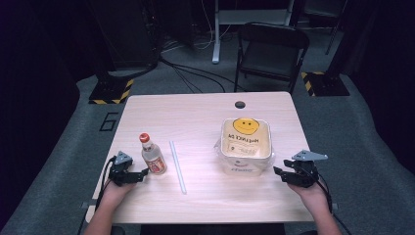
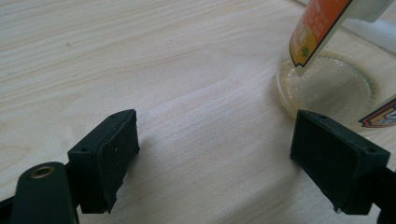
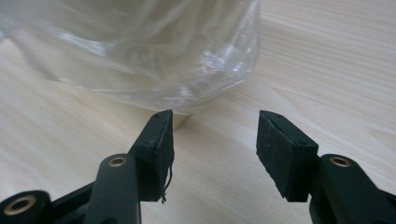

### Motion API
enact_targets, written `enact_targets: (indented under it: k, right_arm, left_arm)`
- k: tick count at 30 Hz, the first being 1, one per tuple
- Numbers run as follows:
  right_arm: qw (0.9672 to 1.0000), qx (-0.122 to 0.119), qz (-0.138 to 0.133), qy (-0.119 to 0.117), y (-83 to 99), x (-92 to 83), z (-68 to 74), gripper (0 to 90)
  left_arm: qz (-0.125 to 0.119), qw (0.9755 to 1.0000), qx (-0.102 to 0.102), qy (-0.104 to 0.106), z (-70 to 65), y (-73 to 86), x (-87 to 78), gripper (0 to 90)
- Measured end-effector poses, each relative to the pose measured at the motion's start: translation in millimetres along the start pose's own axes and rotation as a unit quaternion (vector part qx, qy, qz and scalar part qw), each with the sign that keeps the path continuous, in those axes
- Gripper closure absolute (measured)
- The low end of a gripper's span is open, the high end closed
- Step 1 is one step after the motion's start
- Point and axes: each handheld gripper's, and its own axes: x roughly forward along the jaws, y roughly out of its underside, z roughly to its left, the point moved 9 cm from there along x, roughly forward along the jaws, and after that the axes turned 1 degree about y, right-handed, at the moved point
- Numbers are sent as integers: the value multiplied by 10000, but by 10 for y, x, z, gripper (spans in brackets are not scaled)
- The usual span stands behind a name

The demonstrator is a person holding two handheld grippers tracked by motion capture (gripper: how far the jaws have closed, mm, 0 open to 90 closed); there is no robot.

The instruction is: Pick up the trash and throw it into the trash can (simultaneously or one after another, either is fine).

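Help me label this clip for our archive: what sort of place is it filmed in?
Probably a lab or recording studio rather than a home: a lone light wooden table on grey carpet, dark surroundings with cables trailing across the floor, hazard-striped stand bases, and a black folding chair behind.

The table (image 1: 195, 117) is lit brightly from above, w/ the room behind left dim. Glare is seen on the plastic bag (image 3: 154, 51). The bottle (image 2: 327, 79) is blurred, too close for focus.
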Motion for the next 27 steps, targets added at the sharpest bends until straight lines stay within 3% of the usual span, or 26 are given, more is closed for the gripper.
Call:
enact_targets:
  k: [8,11,21,27]
  right_arm:
    - [9994,-228,-87,-260,-38,-143,276,446]
    - [9983,-340,-132,-450,-53,-163,438,442]
    - [9951,-660,-193,-714,-97,-150,754,444]
    - [9934,-713,-119,-890,-113,-116,876,448]
  left_arm:
    - [4,10000,-3,1,-3,3,-2,148]
    - [6,10000,-1,0,-3,3,-2,148]
    - [12,10000,-3,-6,-3,5,-4,148]
    - [14,10000,-5,-5,-5,6,-6,148]
